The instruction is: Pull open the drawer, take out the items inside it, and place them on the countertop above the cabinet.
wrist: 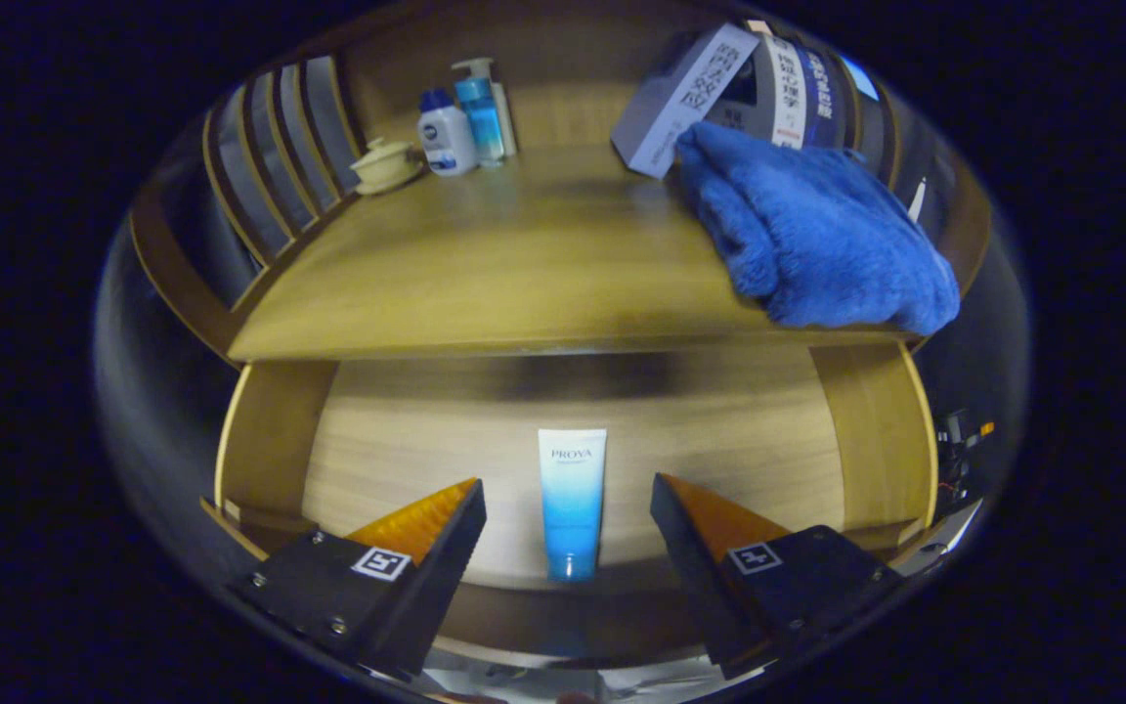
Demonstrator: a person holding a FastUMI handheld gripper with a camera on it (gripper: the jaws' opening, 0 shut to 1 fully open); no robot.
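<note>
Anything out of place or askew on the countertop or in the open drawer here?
Only the books: they lean tilted against the blue towel. The tube lies straight in the drawer, between the open gripper's fingers.

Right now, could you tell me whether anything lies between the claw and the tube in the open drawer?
Nothing visible does. The claw is open, and the blue-and-white tube lies flat on the drawer floor between its fingers, untouched. Above, the countertop has bare wood beside the blue towel.

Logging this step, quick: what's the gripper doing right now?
Gripper: open, holding nothing; the blue tube lies between its fingers in the open drawer.
</note>
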